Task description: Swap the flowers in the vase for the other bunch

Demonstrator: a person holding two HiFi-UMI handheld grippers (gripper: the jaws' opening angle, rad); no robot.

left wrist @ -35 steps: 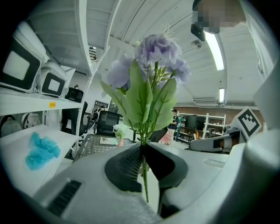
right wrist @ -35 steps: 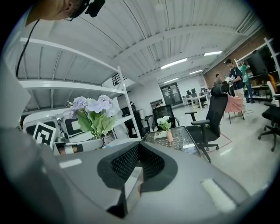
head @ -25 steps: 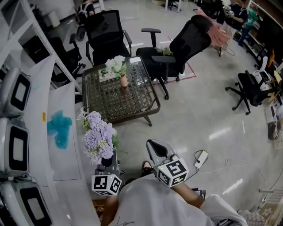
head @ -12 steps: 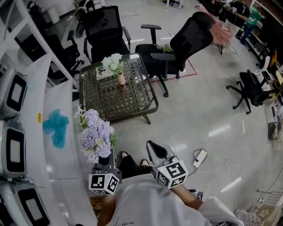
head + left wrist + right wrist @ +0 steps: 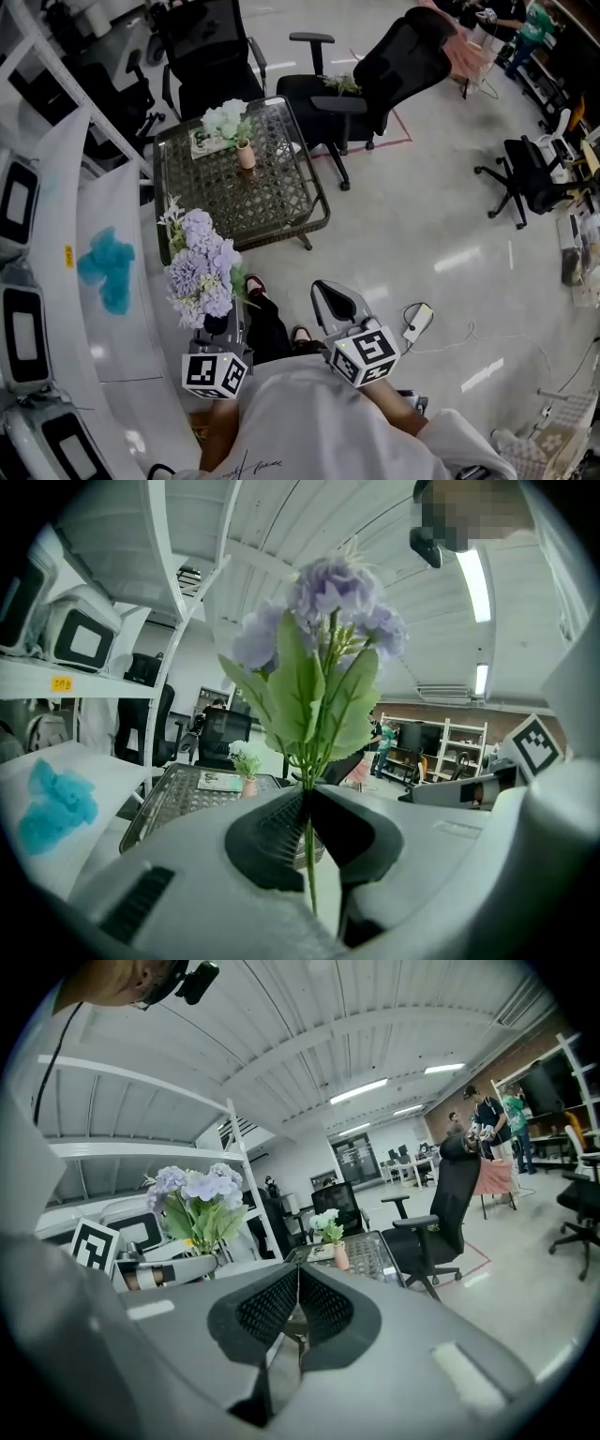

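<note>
The purple flower bunch (image 5: 202, 267) is pinched by its stems in the left gripper (image 5: 225, 323), blooms standing up over the jaws. It's nearer the wicker coffee table (image 5: 253, 202) than a second ago, and a shoe (image 5: 255, 281) now shows stepping in just beside it. The vase (image 5: 246, 156) with the white flowers (image 5: 223, 120) sits on the table's far side, same spot as before. The right gripper (image 5: 328, 292) has its jaws pressed together on nothing, just right of the left one.
</note>
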